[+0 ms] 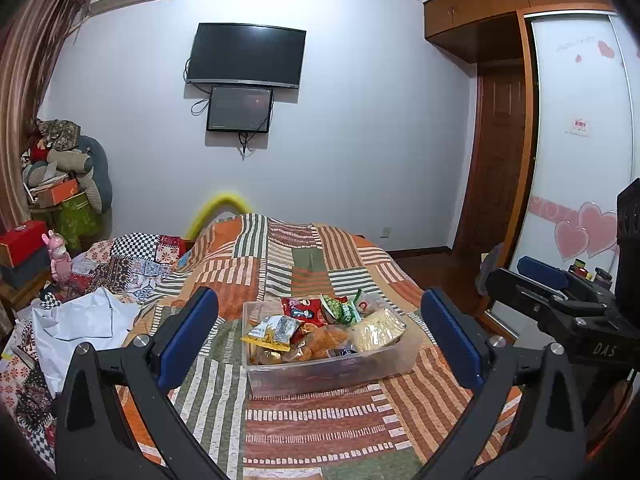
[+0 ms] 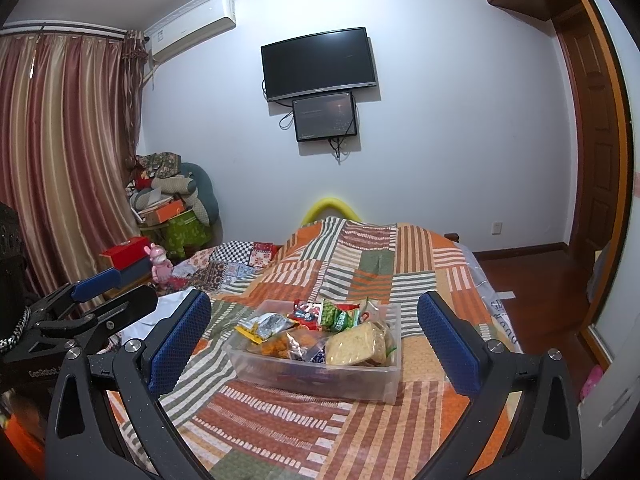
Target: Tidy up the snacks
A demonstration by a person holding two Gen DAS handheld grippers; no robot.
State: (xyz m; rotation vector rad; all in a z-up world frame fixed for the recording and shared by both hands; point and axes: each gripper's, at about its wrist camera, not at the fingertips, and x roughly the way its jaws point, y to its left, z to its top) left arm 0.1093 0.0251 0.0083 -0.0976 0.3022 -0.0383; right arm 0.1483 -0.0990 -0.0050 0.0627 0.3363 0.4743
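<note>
This is a bedroom in a home: a bed [image 2: 360, 264] under a striped patchwork quilt fills the middle, facing a wall-mounted television [image 2: 319, 64] and an air conditioner [image 2: 192, 28]. Striped curtains [image 2: 60, 152] hang at one side, and a wooden wardrobe [image 1: 520, 4] with heart-decorated sliding doors stands opposite

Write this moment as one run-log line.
left claw: open, empty | right claw: open, empty | clear bin: on bedspread, full of snack packets | nothing gripped yet
</note>
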